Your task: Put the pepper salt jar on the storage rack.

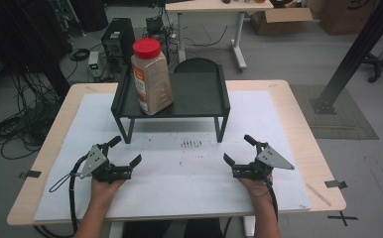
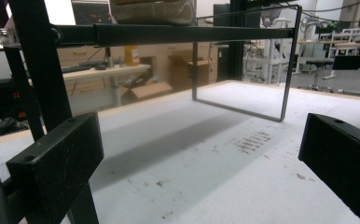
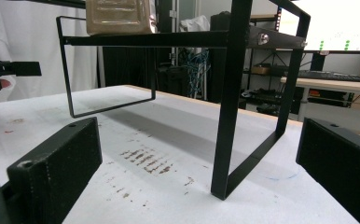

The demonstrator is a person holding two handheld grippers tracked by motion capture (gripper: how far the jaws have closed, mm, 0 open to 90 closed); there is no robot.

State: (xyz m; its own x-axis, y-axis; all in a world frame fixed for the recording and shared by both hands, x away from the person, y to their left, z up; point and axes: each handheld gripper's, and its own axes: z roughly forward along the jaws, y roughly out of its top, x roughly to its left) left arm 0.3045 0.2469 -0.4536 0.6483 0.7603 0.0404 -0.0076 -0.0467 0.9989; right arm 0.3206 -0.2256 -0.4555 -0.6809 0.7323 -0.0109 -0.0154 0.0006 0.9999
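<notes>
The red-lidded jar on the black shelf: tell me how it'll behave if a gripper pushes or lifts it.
The jar looks tall and narrow, so a push near its red lid would probably tip it. It appears nearly full of granules, so likely heavy. Its clear plastic sides may be slippery for the fingers.

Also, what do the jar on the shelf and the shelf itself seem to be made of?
The jar looks like clear plastic: its tan contents show through, under a glossy red cap. The shelf looks like matte black painted metal, judging by its thin flat bars and rod legs.
</notes>
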